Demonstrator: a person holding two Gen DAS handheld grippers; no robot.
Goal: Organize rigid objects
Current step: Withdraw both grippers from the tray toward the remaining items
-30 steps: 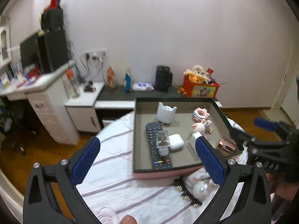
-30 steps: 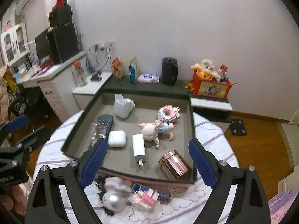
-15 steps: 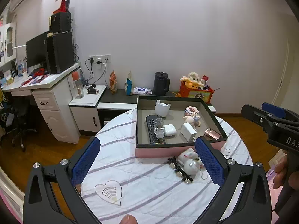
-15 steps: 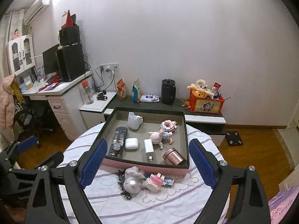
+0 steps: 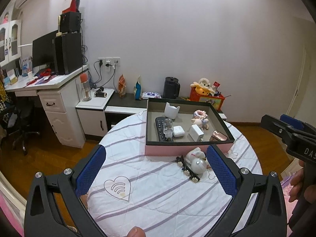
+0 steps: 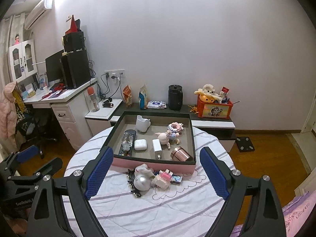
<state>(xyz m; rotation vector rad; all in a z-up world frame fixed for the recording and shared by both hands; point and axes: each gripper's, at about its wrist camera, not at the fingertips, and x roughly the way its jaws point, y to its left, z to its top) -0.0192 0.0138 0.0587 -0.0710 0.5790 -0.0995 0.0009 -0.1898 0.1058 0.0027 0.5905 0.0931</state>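
Observation:
A pink-sided tray (image 6: pixel 154 163) (image 5: pixel 185 150) stands on the round striped table (image 6: pixel 158 207). In it lie a black remote (image 6: pixel 129 136), a clear bottle (image 6: pixel 127 141), a white earbud case (image 6: pixel 140 144), a white charger (image 6: pixel 157 146), a pig figure (image 6: pixel 165 137), a copper cup (image 6: pixel 180 154) and a white holder (image 6: pixel 142 123). In front of the tray lie a silver ball toy (image 6: pixel 141 181), a black hair clip (image 6: pixel 132 185) and a pink block toy (image 6: pixel 164 178). My left gripper (image 5: pixel 156 173) and right gripper (image 6: pixel 156 174) are both open and empty, held back above the table.
A white desk (image 5: pixel 49 90) with a monitor stands at the left. A low dark cabinet (image 6: pixel 177 112) behind the table carries a black kettle (image 6: pixel 174 97) and an orange toy box (image 6: pixel 214 106). An office chair (image 5: pixel 21 124) is at far left. Wood floor surrounds the table.
Both grippers have pulled back and up from the tray, so the whole table and room now show. Both stay open and empty.

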